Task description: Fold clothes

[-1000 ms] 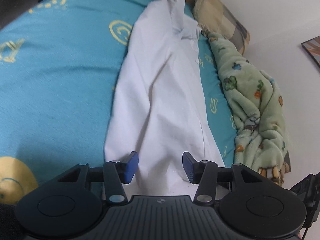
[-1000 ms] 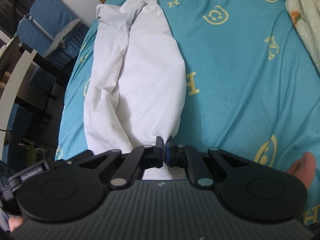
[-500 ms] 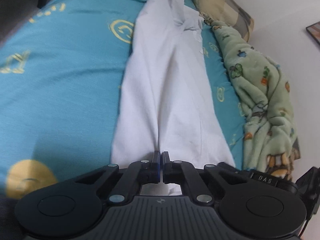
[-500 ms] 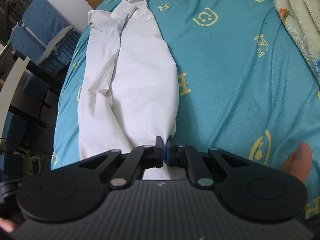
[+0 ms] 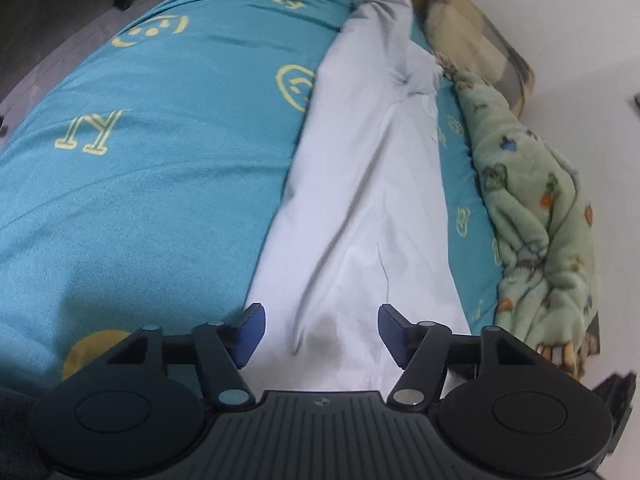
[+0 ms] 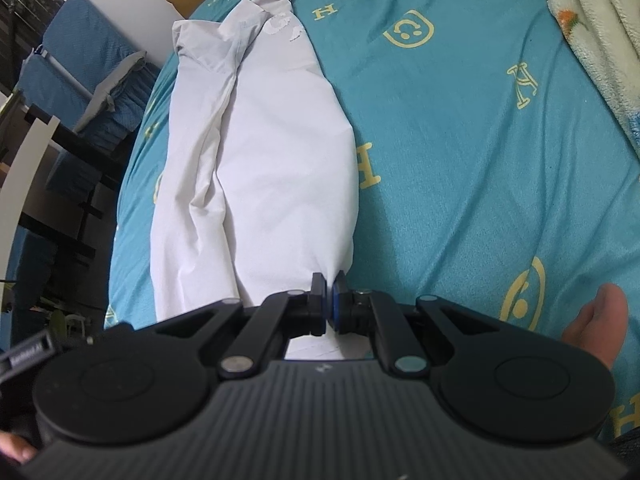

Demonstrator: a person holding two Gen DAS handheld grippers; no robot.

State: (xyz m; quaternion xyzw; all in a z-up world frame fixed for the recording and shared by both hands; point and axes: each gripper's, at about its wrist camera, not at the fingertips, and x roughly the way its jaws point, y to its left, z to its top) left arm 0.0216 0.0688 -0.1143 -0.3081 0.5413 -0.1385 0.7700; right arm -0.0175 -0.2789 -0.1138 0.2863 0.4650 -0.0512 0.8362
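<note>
While the white shirt (image 5: 360,200) lies lengthwise on the teal bedsheet (image 5: 140,180) as a long narrow strip, its sides apparently already turned in, our left gripper (image 5: 318,330) hovers over its near hem; its jaws have just been opening and stand spread, cloth beneath them but unpinched. A green fleece blanket (image 5: 532,220) is bunched just beside the shirt. From the right wrist, our right gripper (image 6: 329,304) has its fingers pressed together on the shirt's near corner, the collar (image 6: 240,28) at the far end. We judge the crosswise folds remain, hem toward collar.
</note>
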